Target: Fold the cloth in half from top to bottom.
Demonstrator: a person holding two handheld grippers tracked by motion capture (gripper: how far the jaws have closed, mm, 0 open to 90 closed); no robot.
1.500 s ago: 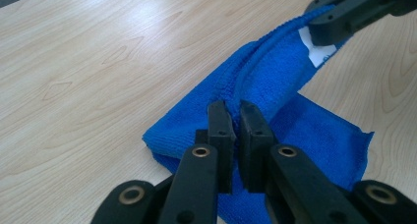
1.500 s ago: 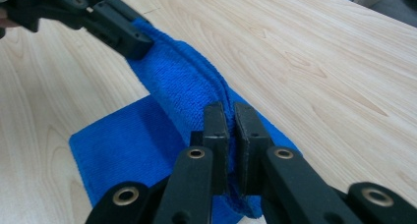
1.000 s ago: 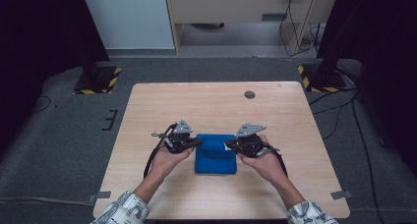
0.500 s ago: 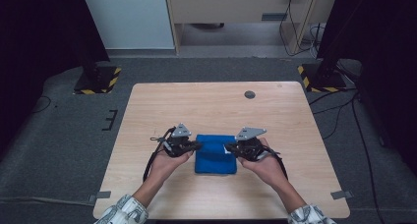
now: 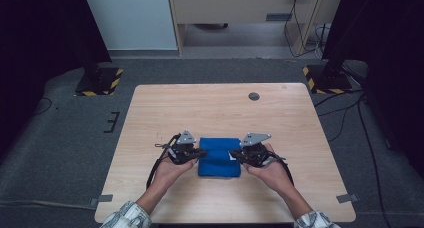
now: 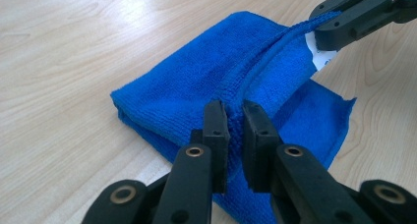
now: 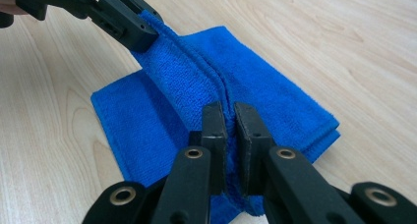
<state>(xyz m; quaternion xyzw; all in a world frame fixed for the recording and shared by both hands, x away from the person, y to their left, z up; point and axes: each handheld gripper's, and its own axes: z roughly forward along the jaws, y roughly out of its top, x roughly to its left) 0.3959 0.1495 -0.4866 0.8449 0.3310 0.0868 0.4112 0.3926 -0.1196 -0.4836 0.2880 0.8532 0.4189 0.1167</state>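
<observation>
Folding looks to be the work in hand: the blue cloth (image 5: 219,157) lies near the front middle of the tabletop (image 5: 220,108), already doubled over, with its upper layer lifted into a ridge along the hem. The left hand-held gripper (image 6: 235,130) is clamped on one end of that hem, and the right hand-held gripper (image 7: 230,128) is clamped on the other end, a white label (image 6: 319,57) showing beside it.

Each grip takes only a thin edge of soft fabric, so I judge the likeliest fault to be the hem slipping out on one side. An uneven pull could also skew the fold or drag the lower layers across the smooth wood.

Farther off, a small dark round disc (image 5: 254,96) sits well apart near the far edge. Nothing stands in the way on the tabletop around the cloth.
</observation>
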